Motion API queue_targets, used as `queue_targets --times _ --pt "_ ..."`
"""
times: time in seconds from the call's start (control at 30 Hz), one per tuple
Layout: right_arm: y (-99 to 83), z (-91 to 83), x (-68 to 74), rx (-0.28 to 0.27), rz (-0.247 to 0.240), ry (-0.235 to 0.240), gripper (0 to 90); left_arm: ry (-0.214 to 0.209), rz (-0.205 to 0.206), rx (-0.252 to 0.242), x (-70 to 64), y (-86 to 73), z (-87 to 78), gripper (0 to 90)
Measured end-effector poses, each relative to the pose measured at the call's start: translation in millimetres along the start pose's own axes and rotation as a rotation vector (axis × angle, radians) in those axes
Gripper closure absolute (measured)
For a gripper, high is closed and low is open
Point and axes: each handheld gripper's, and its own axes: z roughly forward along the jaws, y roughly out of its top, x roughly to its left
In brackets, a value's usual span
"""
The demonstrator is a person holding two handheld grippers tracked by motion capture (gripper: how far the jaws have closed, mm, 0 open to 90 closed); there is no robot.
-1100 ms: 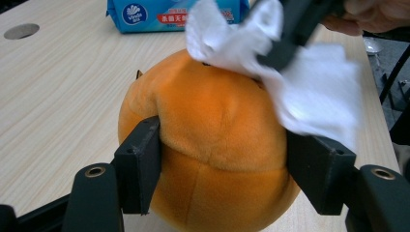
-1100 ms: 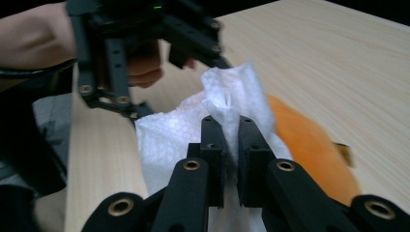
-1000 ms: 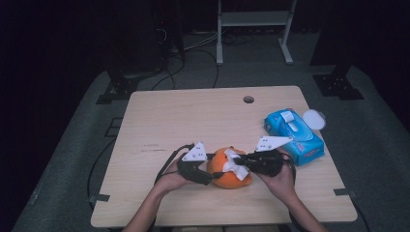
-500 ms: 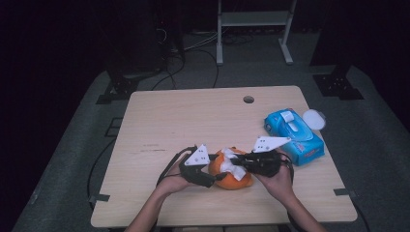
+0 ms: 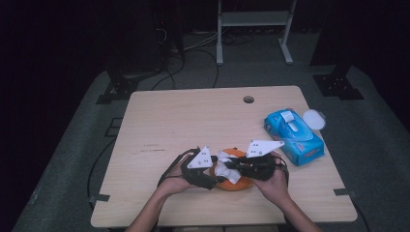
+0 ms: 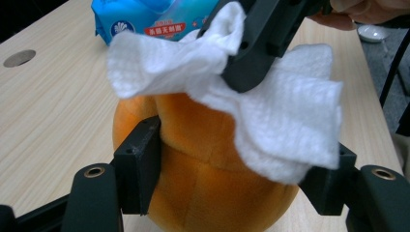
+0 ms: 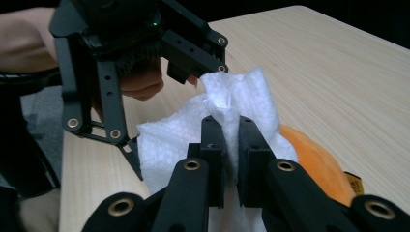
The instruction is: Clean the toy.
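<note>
Orange plush point(image 6: 203, 159) sits clamped in the left claw point(image 6: 232, 179), right claw point(image 7: 226, 145) pinching the white wipe point(image 7: 241, 96) over it, blue pack point(image 5: 294, 136) nearby.

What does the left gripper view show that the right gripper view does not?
Left gripper view: the left gripper clamping the orange plush at both sides, and the blue wipes pack behind. Right gripper view: the right gripper shut on a pinched fold of the white wipe. Both: the wipe draped over the plush on the wooden table.

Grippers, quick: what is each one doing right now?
Left gripper: shut on the orange plush toy, a jaw on each side.
Right gripper: shut on the white wipe.
</note>
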Motion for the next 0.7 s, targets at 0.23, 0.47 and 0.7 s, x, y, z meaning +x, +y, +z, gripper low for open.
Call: queue_targets --times 0.23,0.47,0.7 --pt "-11.3 -8.2 -19.5 0.01 0.055 -0.07 82.9 -0.009 -0.025 -0.011 3.6 -5.3 -0.5 33.0" --pt "-14.8 -10.5 -21.6 0.013 0.07 -0.066 77.6 -0.009 -0.025 -0.006 4.2 -5.9 -0.9 31.8" --pt "-10.6 -10.6 -20.7 0.022 0.067 0.02 60.3 -0.012 -0.027 -0.006 4.5 -6.4 -1.0 31.5"
